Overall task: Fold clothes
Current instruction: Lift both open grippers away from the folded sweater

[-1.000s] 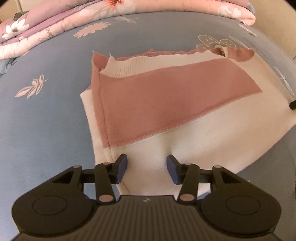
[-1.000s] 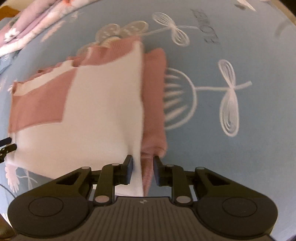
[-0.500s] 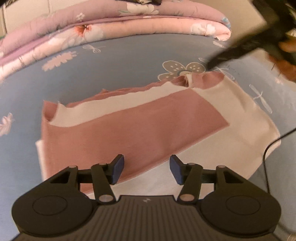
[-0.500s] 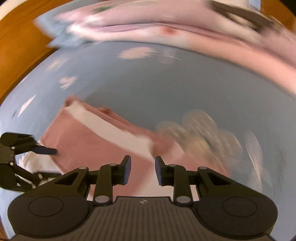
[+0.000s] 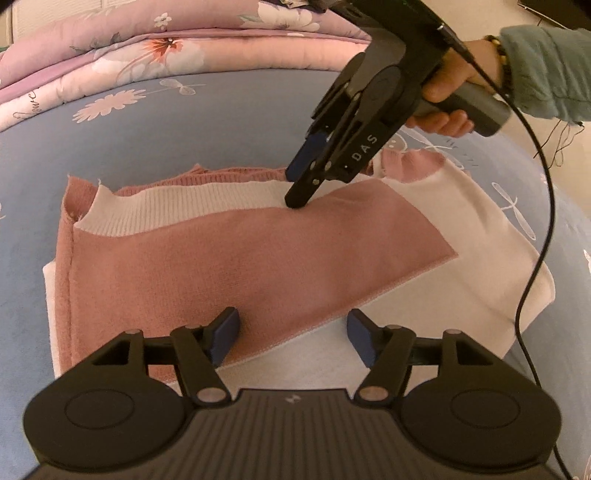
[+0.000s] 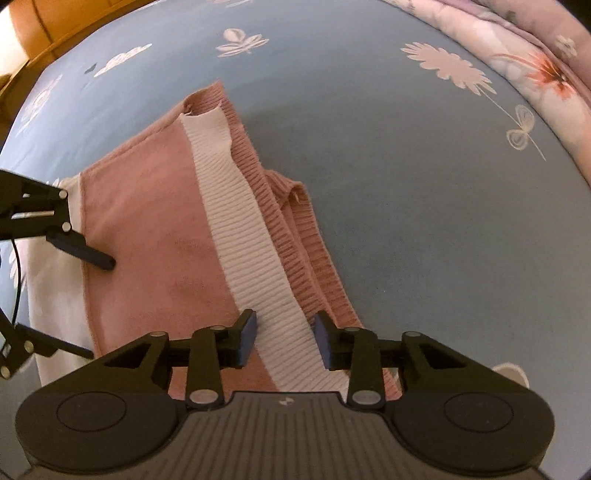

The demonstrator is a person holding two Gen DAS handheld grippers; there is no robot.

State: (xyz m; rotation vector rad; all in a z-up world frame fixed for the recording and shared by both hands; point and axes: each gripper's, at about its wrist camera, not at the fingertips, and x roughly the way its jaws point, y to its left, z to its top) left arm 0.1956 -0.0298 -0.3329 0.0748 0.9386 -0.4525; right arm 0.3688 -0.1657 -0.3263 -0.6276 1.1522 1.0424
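A pink and white sweater (image 5: 258, 258) lies folded flat on the blue bedspread (image 5: 184, 122), a pink panel over the white body. My left gripper (image 5: 293, 338) hovers over the near edge of the pink panel. Its jaws are opening and no cloth is pinched. My right gripper (image 5: 293, 188), held by a hand (image 5: 443, 99), points down at the white ribbed hem (image 6: 240, 229) on the far side. Its jaws are opening too, and the hem runs between the pads (image 6: 286, 339) without being pressed. The left gripper (image 6: 96, 309) shows at the left of the right wrist view.
Folded pink floral quilts (image 5: 166, 48) are stacked along the far edge of the bed. A black cable (image 5: 543, 221) hangs from the right gripper across the sweater's right corner. A wooden bed frame (image 6: 44, 26) shows at the upper left of the right wrist view.
The right gripper swung from the sweater's side edge to the ribbed hem, rolling as it went. The left gripper shifted over the pink panel. Both jaws stand wider than before.
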